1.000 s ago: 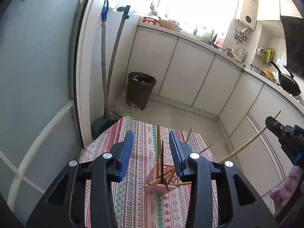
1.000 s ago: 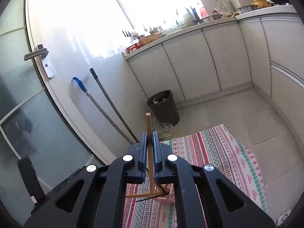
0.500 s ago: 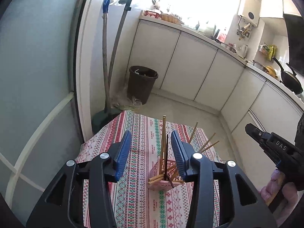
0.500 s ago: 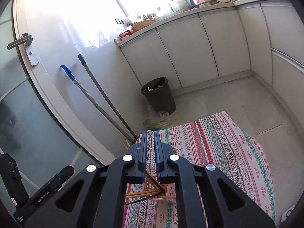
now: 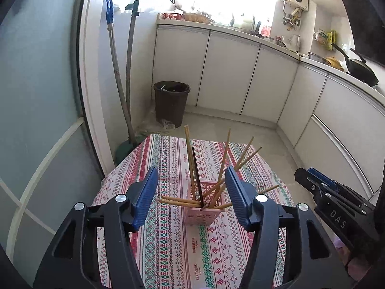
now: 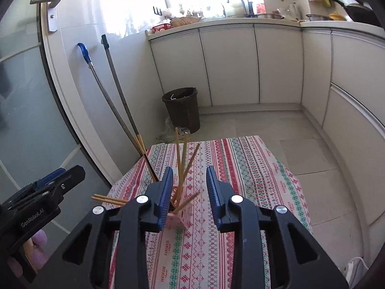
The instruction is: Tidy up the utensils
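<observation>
here we are hovering both claws over the pink holder (image 5: 204, 207), which is standing near the middle of the table (image 5: 168, 252) on its striped cloth, a little toward the near edge. the chopsticks (image 5: 225, 159) are fanning out of it, some upright, some leaning toward the far right corner, a few lying almost flat across its rim and poking out toward the left edge.

the right gripper (image 6: 189, 192) is spreading its jaws, and nothing is sitting between the pads; we are judging that a stick is just being let go into the holder. the left gripper (image 5: 191, 192) is also widening, its jaws standing well apart and framing the holder without touching it.

so the step in hand looks like the drop-off, near its end. no loose sticks are showing on the cloth, so the next move, as we are reading it, is calling for tidying the flat-lying sticks: closing on one near its free end and tipping it upright without knocking the light holder over.

the right claw's near finger is covering part of the holder in its own view, and the inside of the holder is staying out of sight, so we are not telling how deep the sticks are seated. the near edge of the table is being cut off by both claws.
</observation>
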